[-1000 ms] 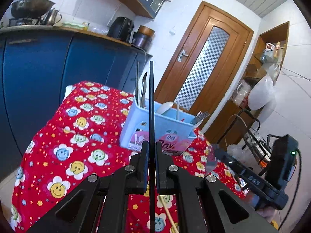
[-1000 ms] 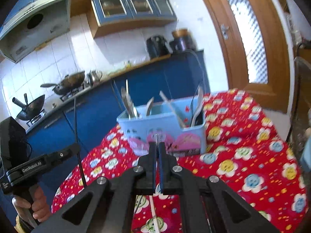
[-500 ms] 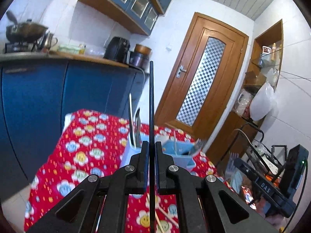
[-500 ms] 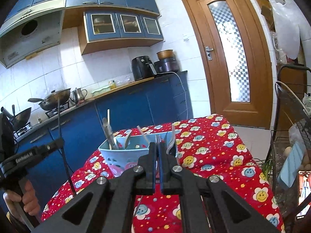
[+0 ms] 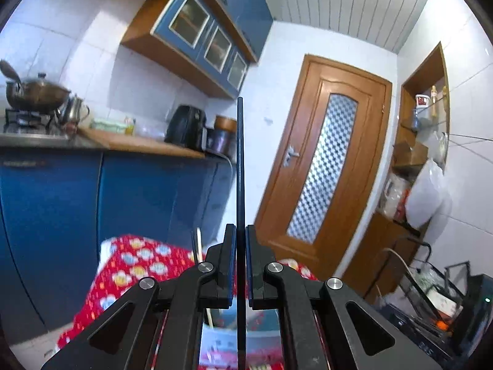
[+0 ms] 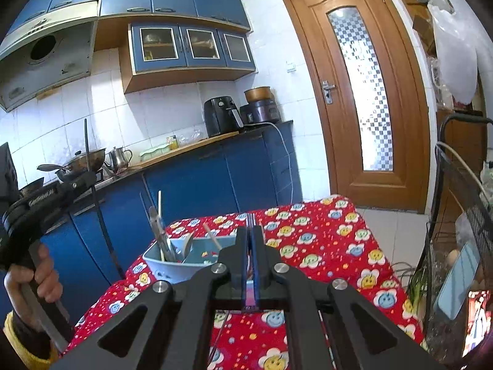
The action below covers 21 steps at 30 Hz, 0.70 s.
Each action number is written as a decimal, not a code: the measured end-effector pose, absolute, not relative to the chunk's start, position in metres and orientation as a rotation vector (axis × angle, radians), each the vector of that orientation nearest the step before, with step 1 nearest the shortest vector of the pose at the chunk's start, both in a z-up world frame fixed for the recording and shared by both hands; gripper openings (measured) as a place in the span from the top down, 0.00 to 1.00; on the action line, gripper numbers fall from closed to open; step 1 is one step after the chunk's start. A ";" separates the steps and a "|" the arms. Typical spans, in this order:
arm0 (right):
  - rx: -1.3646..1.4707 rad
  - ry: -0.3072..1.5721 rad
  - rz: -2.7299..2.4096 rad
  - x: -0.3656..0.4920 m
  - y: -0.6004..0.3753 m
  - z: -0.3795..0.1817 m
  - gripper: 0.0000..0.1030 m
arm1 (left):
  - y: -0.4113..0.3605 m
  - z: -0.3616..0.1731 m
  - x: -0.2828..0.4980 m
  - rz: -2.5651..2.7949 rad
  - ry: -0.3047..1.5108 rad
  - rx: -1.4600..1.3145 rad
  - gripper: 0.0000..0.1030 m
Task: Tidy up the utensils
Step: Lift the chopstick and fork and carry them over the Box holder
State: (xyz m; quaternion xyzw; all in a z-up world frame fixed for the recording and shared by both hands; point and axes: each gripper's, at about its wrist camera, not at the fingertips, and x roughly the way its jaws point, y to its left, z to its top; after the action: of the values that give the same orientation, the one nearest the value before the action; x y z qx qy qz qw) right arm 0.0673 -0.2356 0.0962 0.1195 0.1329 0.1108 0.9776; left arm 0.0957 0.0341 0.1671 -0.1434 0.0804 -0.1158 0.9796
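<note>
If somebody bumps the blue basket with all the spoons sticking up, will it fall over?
Probably not easily. The blue basket looks wide and low on the red tablecloth. But its tall utensils lean to one end, so it might tilt, and the cloth may let it slide.

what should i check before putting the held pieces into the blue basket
1. Left gripper jaws shut on the black chopstick: ok.
2. Chopstick upright, most of it above the jaws: ok.
3. Right gripper jaws shut on a thin utensil: ok; its type: cannot tell.
4. Blue basket upright on the red tablecloth: ok.
5. Free room in the basket beside the utensils already in it: cannot tell.
6. Left gripper lined up over the basket: cannot tell, since the jaws hide it in the left wrist view.
</note>
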 end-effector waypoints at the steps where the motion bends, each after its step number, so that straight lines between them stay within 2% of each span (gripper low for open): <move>1: 0.235 0.261 0.220 0.069 -0.236 0.098 0.96 | 0.033 0.168 0.100 -0.222 0.148 -0.283 0.95; 10: 0.212 0.221 0.203 0.090 -0.233 0.113 0.96 | 0.019 0.158 0.132 -0.168 0.108 -0.257 0.95; 21: 0.130 0.123 0.121 0.117 -0.221 0.128 0.96 | 0.013 0.116 0.163 -0.108 0.126 -0.258 0.95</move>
State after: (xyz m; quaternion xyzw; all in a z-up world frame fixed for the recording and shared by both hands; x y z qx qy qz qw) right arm 0.1169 -0.2213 0.1280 0.0647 0.0616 0.0604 0.9942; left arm 0.1625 0.0127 0.1159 -0.1287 0.0626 -0.0536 0.9883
